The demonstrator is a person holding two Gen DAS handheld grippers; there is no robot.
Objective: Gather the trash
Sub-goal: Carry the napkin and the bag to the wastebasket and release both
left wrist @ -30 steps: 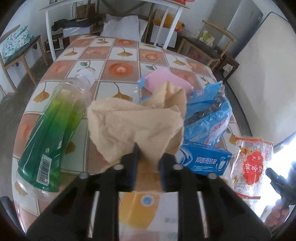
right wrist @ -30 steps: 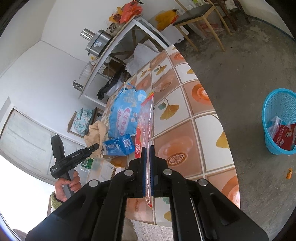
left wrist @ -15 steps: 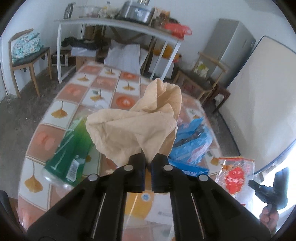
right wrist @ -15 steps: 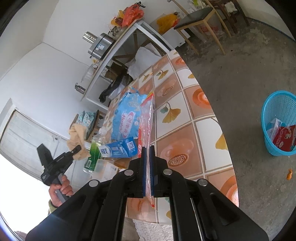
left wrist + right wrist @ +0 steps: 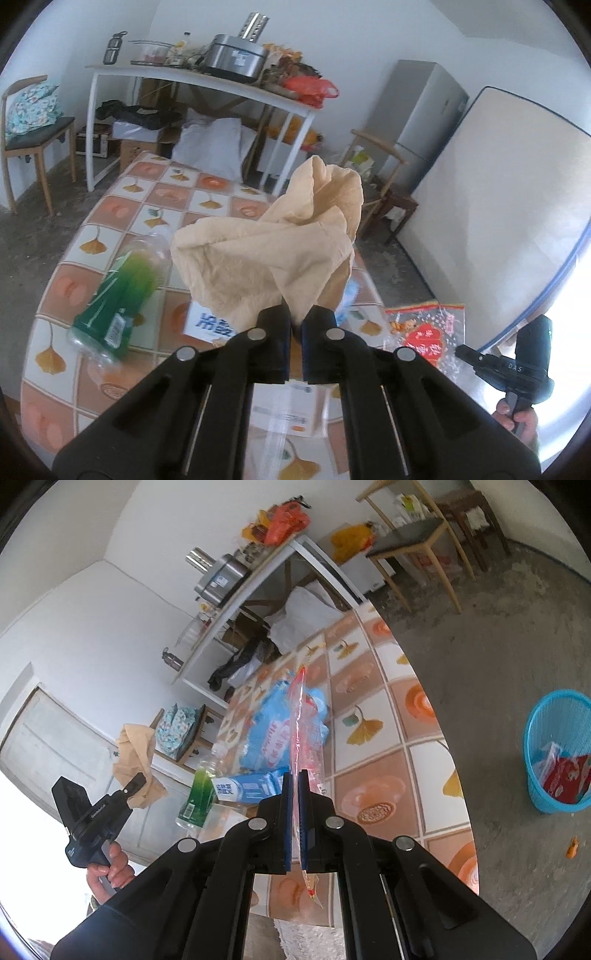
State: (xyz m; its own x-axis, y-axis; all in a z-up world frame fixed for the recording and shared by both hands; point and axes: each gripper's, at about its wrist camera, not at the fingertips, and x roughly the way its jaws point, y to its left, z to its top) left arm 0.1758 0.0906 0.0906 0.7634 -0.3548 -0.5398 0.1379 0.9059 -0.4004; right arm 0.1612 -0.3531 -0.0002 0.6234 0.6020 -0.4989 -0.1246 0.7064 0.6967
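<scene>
My left gripper [image 5: 295,314] is shut on a crumpled tan paper napkin [image 5: 273,254], held up above the tiled table [image 5: 155,199]. In the right wrist view that same napkin [image 5: 135,749] hangs from the left gripper [image 5: 138,779] at the far left. Clamped edge-on in my right gripper [image 5: 294,779] is a clear red-printed plastic snack wrapper [image 5: 304,731], lifted over the table [image 5: 373,775]. The left wrist view shows this wrapper [image 5: 424,332] flat-on beside the right gripper [image 5: 465,354]. A blue trash basket [image 5: 557,753] stands on the floor to the right, with red packaging inside.
On the table lie a green plastic bottle [image 5: 118,299], a blue-and-white box [image 5: 243,790] and a blue plastic package [image 5: 273,731]. Chairs [image 5: 33,133], a white side table [image 5: 199,77] loaded with kitchenware, a fridge [image 5: 417,118] and a leaning mattress [image 5: 491,206] surround it.
The left gripper closed on the napkin and lifted it well above the table, tilting more level. The right gripper rose a little with the wrapper still clamped.
</scene>
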